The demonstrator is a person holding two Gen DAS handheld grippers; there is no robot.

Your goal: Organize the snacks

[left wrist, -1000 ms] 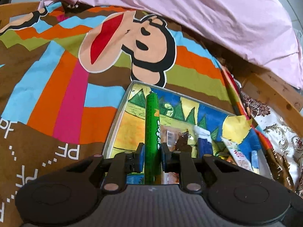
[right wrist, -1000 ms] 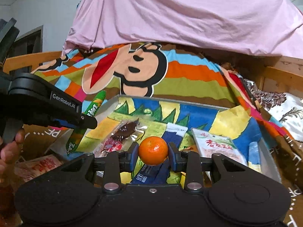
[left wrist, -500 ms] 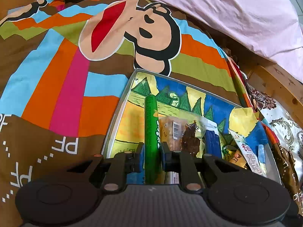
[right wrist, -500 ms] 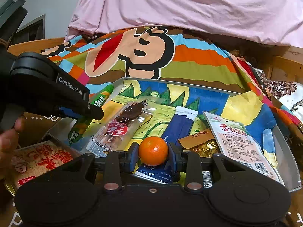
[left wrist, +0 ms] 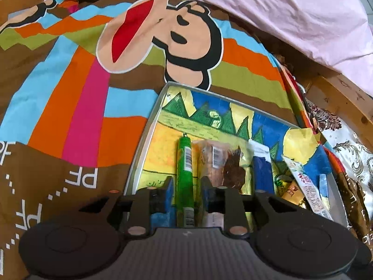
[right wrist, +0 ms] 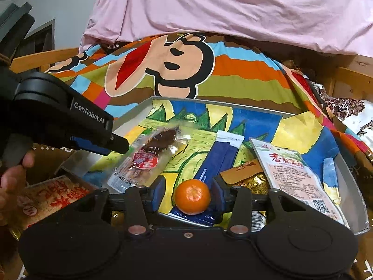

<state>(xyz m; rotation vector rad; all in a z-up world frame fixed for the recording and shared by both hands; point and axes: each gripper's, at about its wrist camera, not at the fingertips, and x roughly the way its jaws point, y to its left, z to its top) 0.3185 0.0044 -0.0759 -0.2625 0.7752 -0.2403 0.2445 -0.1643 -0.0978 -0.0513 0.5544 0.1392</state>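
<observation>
My left gripper [left wrist: 185,187] was opening, pads clear of the green stick [left wrist: 184,175] lying in the tray [left wrist: 149,128]. Right gripper [right wrist: 187,192] opening around the orange [right wrist: 192,196], resting near the tray's front rim.

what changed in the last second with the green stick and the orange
Both hand-held grippers are letting go. The left hand-held gripper was clamped on the green snack stick; its jaws are opening, and the stick now lies in the tray with gaps beside it. The right hand-held gripper is opening too, and the orange sits loose between its fingers. The other packets in the tray stayed put.
</observation>
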